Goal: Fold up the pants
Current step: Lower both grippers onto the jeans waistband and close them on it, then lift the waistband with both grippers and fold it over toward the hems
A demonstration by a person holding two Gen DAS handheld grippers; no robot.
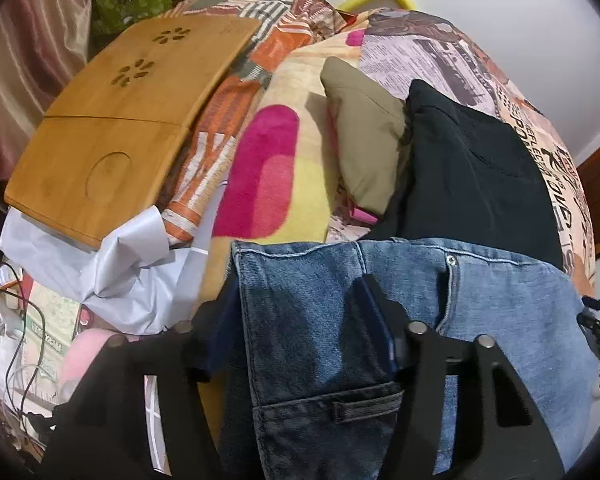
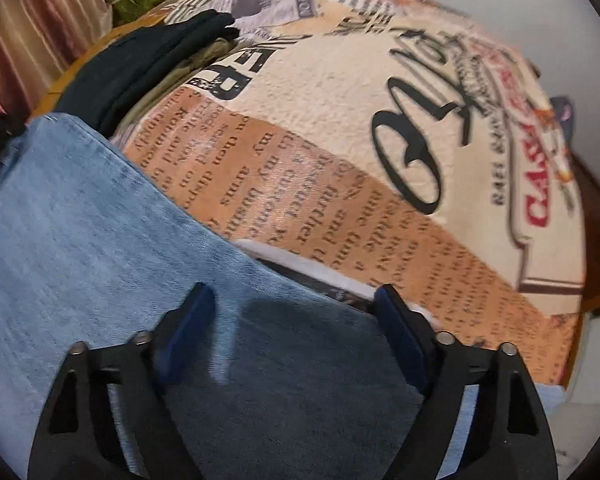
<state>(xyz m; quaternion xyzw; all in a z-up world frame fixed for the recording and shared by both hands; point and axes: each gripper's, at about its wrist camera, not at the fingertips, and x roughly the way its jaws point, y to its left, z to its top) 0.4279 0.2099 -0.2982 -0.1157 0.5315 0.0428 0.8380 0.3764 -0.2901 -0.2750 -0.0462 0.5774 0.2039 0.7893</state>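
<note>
Blue jeans (image 1: 480, 296) lie on the bed with the waistband and a button showing; a folded-over part with a belt loop (image 1: 300, 340) fills the gap between my left gripper's fingers. The left gripper (image 1: 296, 316) stands wide, and the denim hides its left pad; I cannot tell whether it grips. In the right wrist view the light blue jeans leg (image 2: 80, 220) lies flat on the printed bedspread (image 2: 340, 120). My right gripper (image 2: 292, 304) is open just above the leg's edge, holding nothing.
A folded black garment (image 1: 472, 168) and a folded olive one (image 1: 364, 128) lie behind the jeans. A bamboo lap tray (image 1: 112, 120) sits at the left on the bed. White cloth (image 1: 100, 264), cables and clutter lie at the bed's left edge.
</note>
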